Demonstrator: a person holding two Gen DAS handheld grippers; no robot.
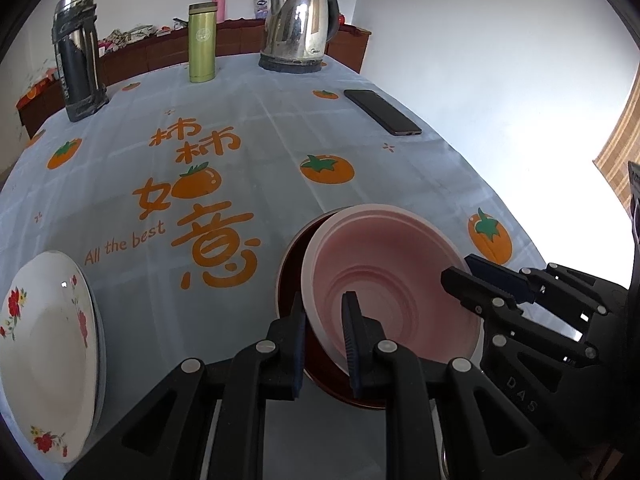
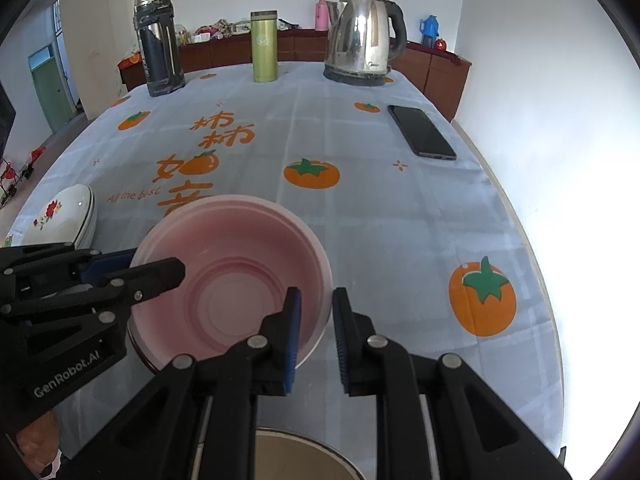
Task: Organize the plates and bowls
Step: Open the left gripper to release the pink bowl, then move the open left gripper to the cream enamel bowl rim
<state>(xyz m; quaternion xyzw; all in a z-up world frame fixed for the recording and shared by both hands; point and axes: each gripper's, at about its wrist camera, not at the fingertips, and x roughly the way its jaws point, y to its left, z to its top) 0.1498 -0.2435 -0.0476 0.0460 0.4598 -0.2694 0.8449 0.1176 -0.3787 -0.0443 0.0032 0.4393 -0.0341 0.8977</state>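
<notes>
Nearest, at the bottom edge of the right wrist view, part of a round rim of a tan dish (image 2: 298, 454), mostly hidden under the gripper.

Just beyond, the pink bowl (image 1: 394, 280), sitting inside a dark red bowl (image 1: 289, 280) on the near part of the table, a little right of the middle. Held from two sides at once: left gripper (image 1: 324, 336) closed on the near-left rim of the pink bowl, one finger outside the wall and one inside; right gripper (image 2: 316, 336) closed on the near-right rim in the same way, rim pinched between the blue pads (image 2: 294, 336). Both grippers pointing down and forward. Whether the dark red bowl is also caught in the left grip, cannot tell.

To the left, near the table edge, a stack of white plates with red flowers (image 1: 44, 344), well apart from the bowls.

Under all, a light blue tablecloth (image 2: 360, 220) with orange persimmons and orange writing.

Farther, at the right side, a black phone (image 2: 422, 132) lying flat.

At the far end, standing upright in a row from left to right: a dark thermos (image 2: 158, 44), a green flask (image 2: 264, 46), a steel kettle (image 2: 362, 38) on its base.

Behind the table, a brown cabinet (image 2: 440, 72) along the white wall, with small things on top.
</notes>
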